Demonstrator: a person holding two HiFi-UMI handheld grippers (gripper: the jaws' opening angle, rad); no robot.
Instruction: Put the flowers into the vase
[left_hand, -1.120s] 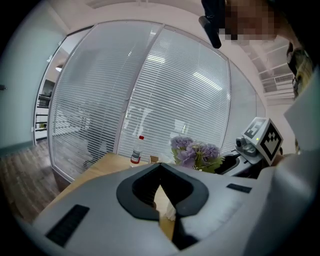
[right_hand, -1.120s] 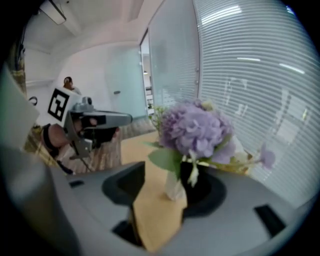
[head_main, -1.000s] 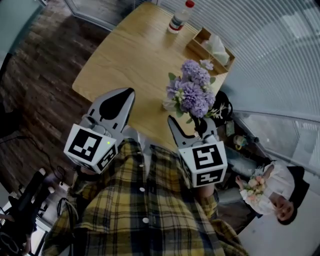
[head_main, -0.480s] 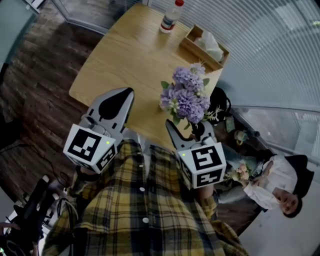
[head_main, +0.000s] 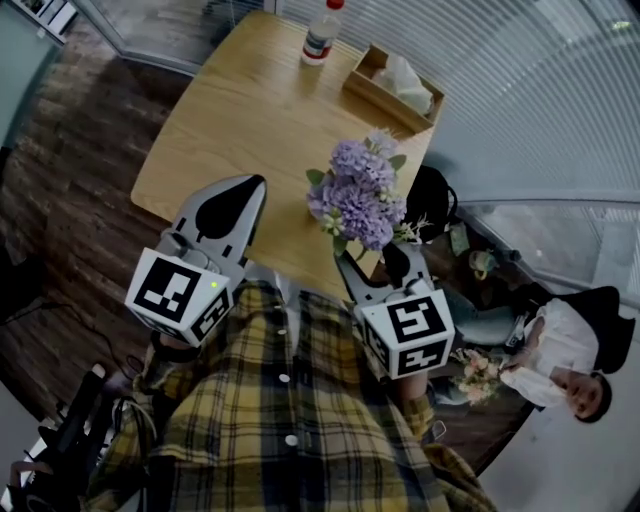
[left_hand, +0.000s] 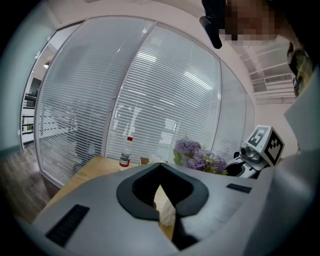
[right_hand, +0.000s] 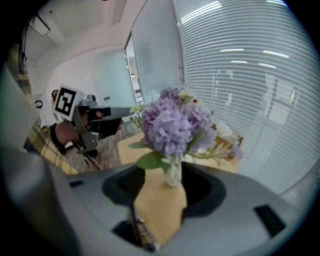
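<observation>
**Fingers standing apart, job looking done**

Right gripper is hanging open and empty just near of the bunch of purple artificial flowers. The bunch is sitting in a small clear glass vase at the near right edge of the pale wooden table. Compared with a second ago, the bunch is lying further left of the jaws, so the release seems complete. Left gripper is holding its tips together on nothing. At the far end, a red-capped plastic bottle and a wooden tissue box are standing beside slatted white blinds.

We see a red-capped bottle and a wooden tissue box at our wooden table's far edge.
</observation>
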